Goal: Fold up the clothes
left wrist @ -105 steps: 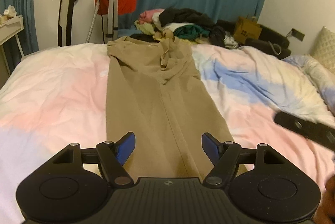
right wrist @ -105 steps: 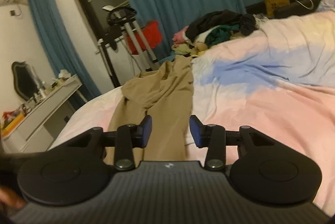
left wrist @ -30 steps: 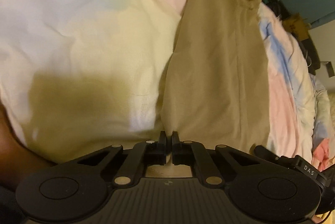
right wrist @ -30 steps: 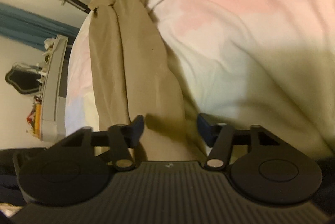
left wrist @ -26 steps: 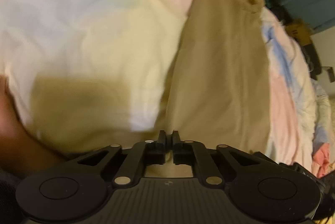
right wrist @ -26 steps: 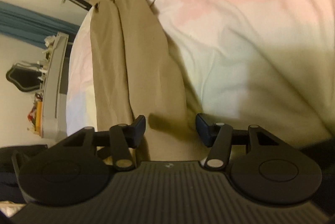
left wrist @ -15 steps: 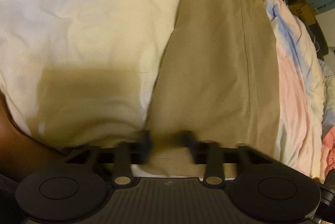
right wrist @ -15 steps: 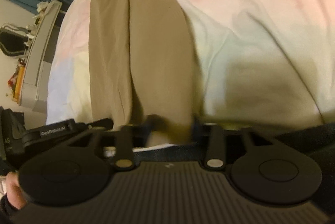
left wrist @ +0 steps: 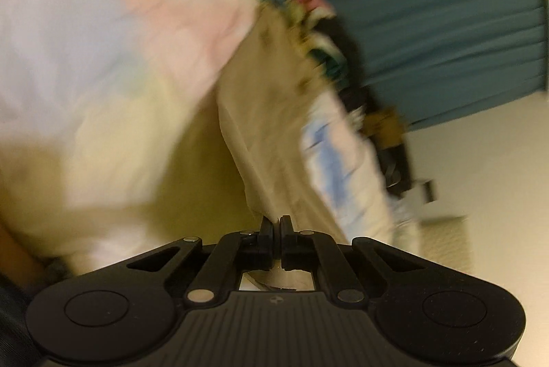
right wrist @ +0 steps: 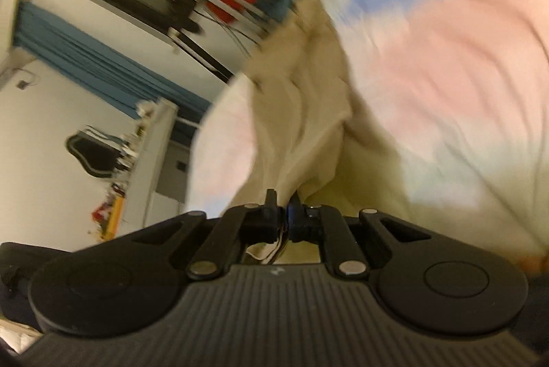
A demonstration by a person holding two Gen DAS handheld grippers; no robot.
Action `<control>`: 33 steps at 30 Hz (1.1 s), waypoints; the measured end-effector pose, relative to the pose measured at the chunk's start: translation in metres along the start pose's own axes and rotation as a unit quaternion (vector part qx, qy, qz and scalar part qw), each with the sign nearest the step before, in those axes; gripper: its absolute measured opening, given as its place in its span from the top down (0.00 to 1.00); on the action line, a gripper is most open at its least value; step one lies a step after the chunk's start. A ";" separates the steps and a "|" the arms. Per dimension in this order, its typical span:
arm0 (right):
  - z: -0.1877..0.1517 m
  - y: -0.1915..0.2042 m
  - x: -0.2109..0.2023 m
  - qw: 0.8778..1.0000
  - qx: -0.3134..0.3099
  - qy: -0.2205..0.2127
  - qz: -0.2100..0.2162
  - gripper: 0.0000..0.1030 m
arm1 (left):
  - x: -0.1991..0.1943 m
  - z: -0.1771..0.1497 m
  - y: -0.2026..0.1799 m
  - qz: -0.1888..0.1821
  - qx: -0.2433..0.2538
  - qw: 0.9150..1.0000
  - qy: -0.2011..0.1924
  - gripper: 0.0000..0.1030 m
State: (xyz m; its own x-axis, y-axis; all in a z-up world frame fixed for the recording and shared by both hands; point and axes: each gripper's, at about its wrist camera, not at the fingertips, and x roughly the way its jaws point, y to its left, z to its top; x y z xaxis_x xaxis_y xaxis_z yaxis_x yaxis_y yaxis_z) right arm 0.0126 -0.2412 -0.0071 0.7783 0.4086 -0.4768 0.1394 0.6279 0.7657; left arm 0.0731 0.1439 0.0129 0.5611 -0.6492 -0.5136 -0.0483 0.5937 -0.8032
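Both views are motion-blurred. The left gripper (left wrist: 276,223) and right gripper (right wrist: 282,204) each tilt downward over the pastel bedspread (left wrist: 103,41) – both clenched on the near hem of the tan trousers (left wrist: 274,127), which stretch away toward a clothes pile (left wrist: 326,51).

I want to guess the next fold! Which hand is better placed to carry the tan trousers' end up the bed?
Neither alone: left gripper and right gripper each pinch the tan trousers, so probably both together.
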 end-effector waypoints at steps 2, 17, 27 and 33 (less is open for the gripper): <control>0.013 0.021 -0.014 1.000 -0.017 -0.019 0.012 0.92 | -0.014 0.007 -0.018 -0.019 0.005 1.000 -0.021 0.97; -0.016 0.022 -0.074 0.996 -0.062 -0.040 0.048 0.92 | -0.081 -0.049 -0.007 -0.037 0.001 0.999 -0.002 0.97; 0.074 0.011 0.075 0.996 -0.032 -0.079 -0.002 0.92 | 0.077 0.076 -0.029 0.053 0.042 0.996 -0.066 0.97; 0.109 -0.017 0.170 0.994 -0.064 -0.075 -0.035 0.92 | 0.167 0.124 -0.018 0.091 0.100 0.987 -0.085 0.96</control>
State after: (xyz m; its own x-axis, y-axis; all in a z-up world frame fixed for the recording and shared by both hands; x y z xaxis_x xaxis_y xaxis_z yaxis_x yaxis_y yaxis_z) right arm 0.2093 -0.2546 -0.0543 0.8536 0.2639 -0.4492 0.1238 0.7347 0.6670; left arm 0.2702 0.0844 -0.0209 0.6894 -0.4440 -0.5724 -0.0063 0.7864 -0.6176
